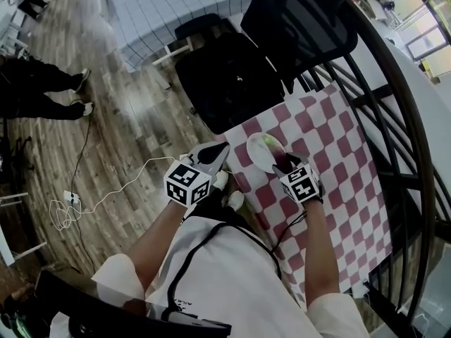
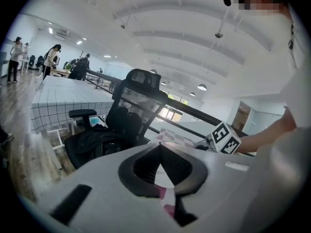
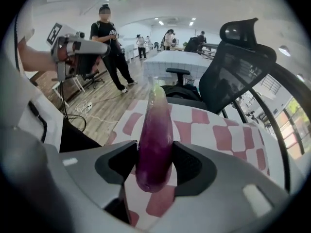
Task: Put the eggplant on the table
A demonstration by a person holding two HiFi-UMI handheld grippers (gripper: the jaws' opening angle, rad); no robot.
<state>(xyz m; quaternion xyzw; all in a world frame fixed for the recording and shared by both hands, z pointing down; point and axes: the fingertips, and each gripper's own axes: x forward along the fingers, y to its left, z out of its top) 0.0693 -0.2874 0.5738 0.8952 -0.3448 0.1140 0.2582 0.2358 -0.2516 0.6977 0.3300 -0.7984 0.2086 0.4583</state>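
A purple eggplant (image 3: pixel 155 144) with a pale green tip (image 1: pixel 270 144) sits between the jaws of my right gripper (image 3: pixel 155 161), which is shut on its thick end. In the head view the right gripper (image 1: pixel 280 162) hangs over the near left corner of the table with the red-and-white checked cloth (image 1: pixel 338 160). A white plate (image 3: pixel 130 130) lies on the cloth right under the eggplant. My left gripper (image 1: pixel 217 155) is beside the table's left edge, over the wood floor. Its fingertips meet with nothing between them (image 2: pixel 159 147).
A black office chair (image 1: pixel 232 69) stands at the table's far end. A black railing (image 1: pixel 394 118) curves along the table's right side. A white cable (image 1: pixel 70 206) lies on the floor to the left. A person (image 3: pixel 109 47) stands further off, near a table with a gridded cloth (image 1: pixel 169 5).
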